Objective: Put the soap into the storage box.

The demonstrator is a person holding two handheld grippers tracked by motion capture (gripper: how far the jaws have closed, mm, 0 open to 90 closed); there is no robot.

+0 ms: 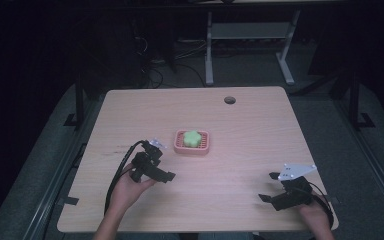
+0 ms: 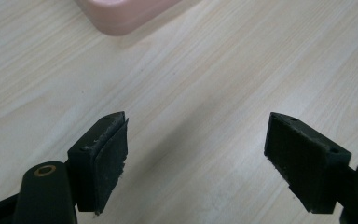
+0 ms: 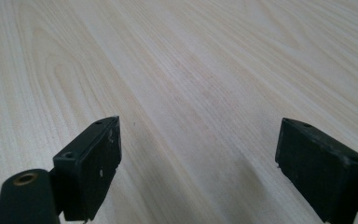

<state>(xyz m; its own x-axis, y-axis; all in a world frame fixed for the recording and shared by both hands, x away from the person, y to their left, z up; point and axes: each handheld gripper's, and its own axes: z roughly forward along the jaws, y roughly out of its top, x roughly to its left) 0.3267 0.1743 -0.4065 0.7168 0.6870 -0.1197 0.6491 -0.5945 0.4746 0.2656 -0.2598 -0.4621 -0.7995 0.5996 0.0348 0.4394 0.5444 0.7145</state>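
Note:
A pink slatted dish point(image 1: 203, 146) sits near the middle of the wooden table point(image 1: 260, 135), with a green flower-shaped piece point(image 1: 192, 138) lying in it. My left gripper point(image 1: 163, 162) is held just left of and nearer than the dish, open, with nothing between its jaws. In the left gripper view the left gripper point(image 2: 196, 149) hovers over bare wood, and a corner of the pink dish point(image 2: 121, 14) shows at the top left. My right gripper point(image 1: 269, 187) is near the front right edge, pointing left, open. In the right gripper view the right gripper point(image 3: 198, 154) is empty over bare wood.
A dark cable hole point(image 1: 229, 100) lies near the table's far edge. A white desk frame point(image 1: 209, 55) stands on the floor beyond the table, with cables around it. Dark surroundings hem the table on both sides.

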